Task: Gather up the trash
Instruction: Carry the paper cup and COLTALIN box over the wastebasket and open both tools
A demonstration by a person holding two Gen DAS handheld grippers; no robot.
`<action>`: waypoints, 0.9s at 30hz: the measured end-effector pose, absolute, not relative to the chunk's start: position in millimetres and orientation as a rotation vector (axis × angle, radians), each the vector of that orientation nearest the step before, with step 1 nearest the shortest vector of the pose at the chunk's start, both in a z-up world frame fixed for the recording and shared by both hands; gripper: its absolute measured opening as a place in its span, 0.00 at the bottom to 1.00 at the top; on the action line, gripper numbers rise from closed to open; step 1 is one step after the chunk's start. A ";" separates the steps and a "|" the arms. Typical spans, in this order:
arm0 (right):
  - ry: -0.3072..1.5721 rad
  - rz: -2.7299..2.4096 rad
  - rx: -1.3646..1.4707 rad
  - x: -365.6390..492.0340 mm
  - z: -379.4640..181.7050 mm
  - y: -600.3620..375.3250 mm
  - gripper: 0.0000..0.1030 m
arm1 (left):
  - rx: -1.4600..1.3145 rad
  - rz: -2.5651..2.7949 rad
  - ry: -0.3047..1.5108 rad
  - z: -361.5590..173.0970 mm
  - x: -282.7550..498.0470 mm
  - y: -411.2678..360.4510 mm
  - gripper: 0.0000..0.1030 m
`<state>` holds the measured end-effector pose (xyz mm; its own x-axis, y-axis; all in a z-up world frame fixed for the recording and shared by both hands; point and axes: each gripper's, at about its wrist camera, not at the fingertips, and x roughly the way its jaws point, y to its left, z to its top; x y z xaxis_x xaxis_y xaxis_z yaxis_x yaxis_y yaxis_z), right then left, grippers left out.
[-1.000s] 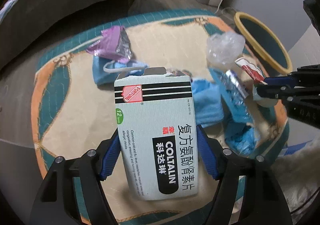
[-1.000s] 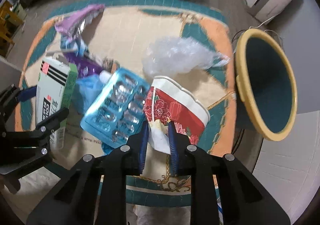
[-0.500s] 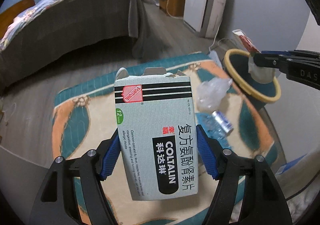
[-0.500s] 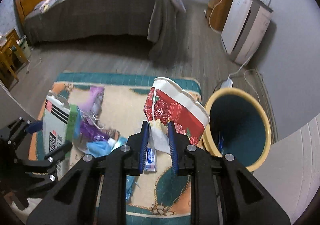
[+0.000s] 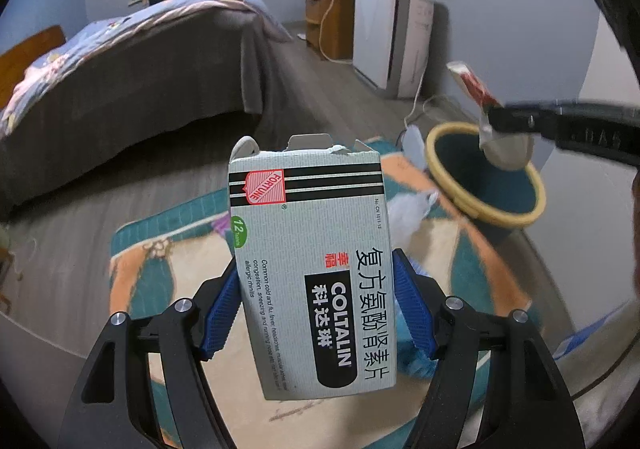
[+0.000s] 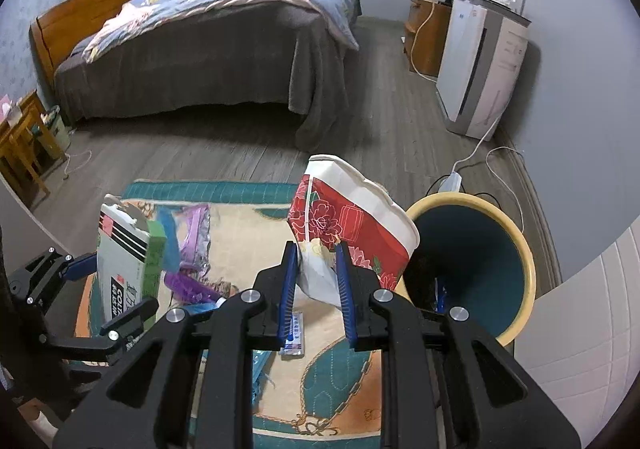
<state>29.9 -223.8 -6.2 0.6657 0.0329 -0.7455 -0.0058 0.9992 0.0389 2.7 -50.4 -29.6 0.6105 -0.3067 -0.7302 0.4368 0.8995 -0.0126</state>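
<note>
- Cardboard medicine box [image 5: 310, 273], grey-white with black stripes and "COLTALIN" print, is sitting upright between the blue pads [image 5: 221, 313] of the left gripper [image 5: 316, 313]; both pads are pressing on its side faces, so the grip is clamped on the box.
- Box top flaps are standing open, torn edge showing.
- Left gripper is holding the box up over the patterned rug [image 5: 160, 273], clear of the floor.
- Right gripper [image 6: 318, 285] is pinching a crushed paper cup [image 6: 352, 221], red floral print with white rim; fingers [image 6: 289, 281] are nearly closed, squeezing the flattened base of the cup.
- Cup mouth is pointing up and away from the right wrist camera, tilting toward the bin side.
- Trash bin [image 6: 516, 245], yellow rim, dark teal inside, is standing just off the rug's right edge; something small and blue is lying inside, too small to tell what.
- In the left wrist view the cup is hanging right at the bin rim, above the opening; contact with the rim cannot be told.
- Remaining litter is lying on the rug: purple foil wrapper [image 6: 196, 229], blue blister strip [image 6: 294, 333] below the right fingers, blue bits partly hidden behind the box.
- White crumpled plastic [image 5: 408, 209] is lying on the rug near the bin, blurred.
- Bed [image 6: 208, 29] with grey cover and white air purifier [image 6: 484, 65] are standing in the background on wood floor.
</note>
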 end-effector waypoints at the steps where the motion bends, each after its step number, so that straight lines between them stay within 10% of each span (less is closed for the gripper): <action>1: 0.834 0.018 0.042 30.0 -3.8 -228.9 0.19 | 0.162 -0.434 0.801 -27.4 3.9 -51.1 0.69; 27: 0.767 -0.083 0.249 43.7 -4.0 -364.0 0.19 | 0.159 -0.557 0.711 13.6 28.6 -122.3 0.69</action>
